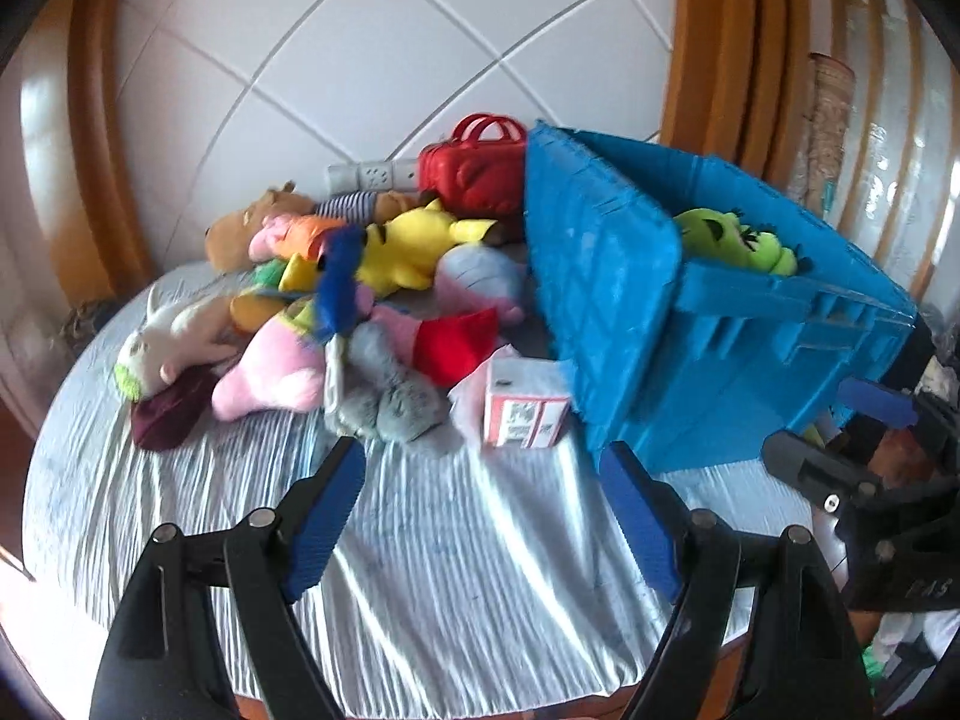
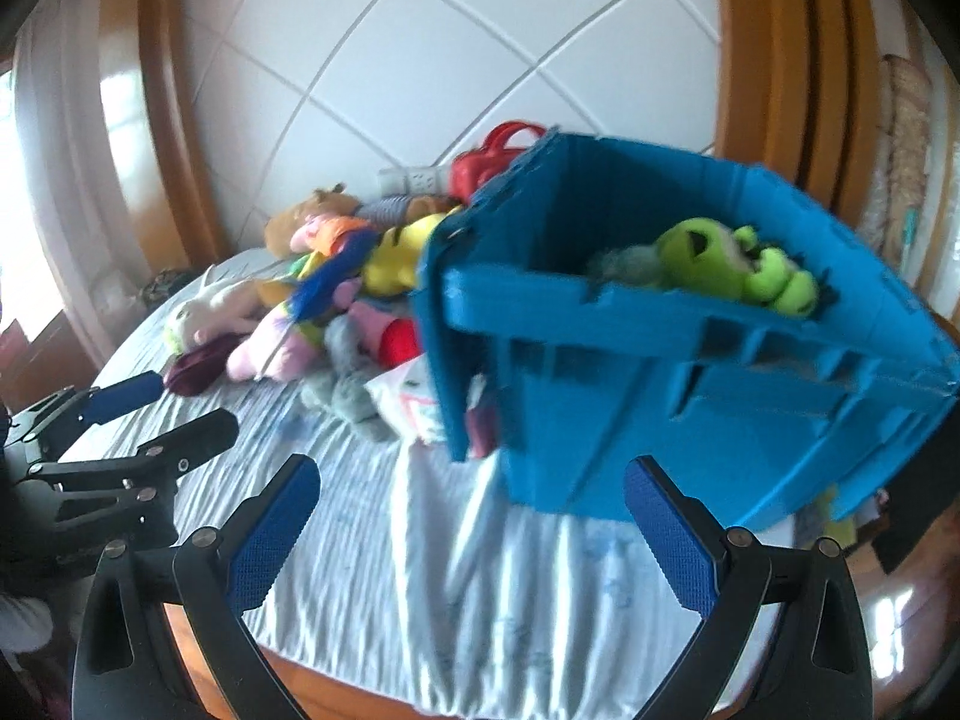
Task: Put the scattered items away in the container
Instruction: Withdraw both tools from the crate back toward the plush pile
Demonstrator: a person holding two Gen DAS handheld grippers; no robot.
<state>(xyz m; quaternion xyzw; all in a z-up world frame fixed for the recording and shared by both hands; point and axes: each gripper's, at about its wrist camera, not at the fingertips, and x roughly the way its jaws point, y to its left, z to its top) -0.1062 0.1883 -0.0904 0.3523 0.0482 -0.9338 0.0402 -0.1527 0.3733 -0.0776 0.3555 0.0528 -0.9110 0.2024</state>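
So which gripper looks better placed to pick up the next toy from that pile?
Probably the left. The left gripper is open and points at the grey plush and small box nearest it. The right gripper, also open, faces the blue crate, farther from the pile.

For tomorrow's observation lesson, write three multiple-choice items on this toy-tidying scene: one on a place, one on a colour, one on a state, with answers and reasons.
1. Where is the green plush toy?
A. inside the blue crate
B. on the sheet
C. in a gripper

2. What colour is the handbag behind the toy pile?
A. black
B. red
C. white

3. How are the left gripper's jaws?
A. shut on a toy
B. shut, holding nothing
C. open, holding nothing

Answers: A, it sits within the crate's walls; B, body and handles are red; C, its blue pads stand wide apart over bare sheet.
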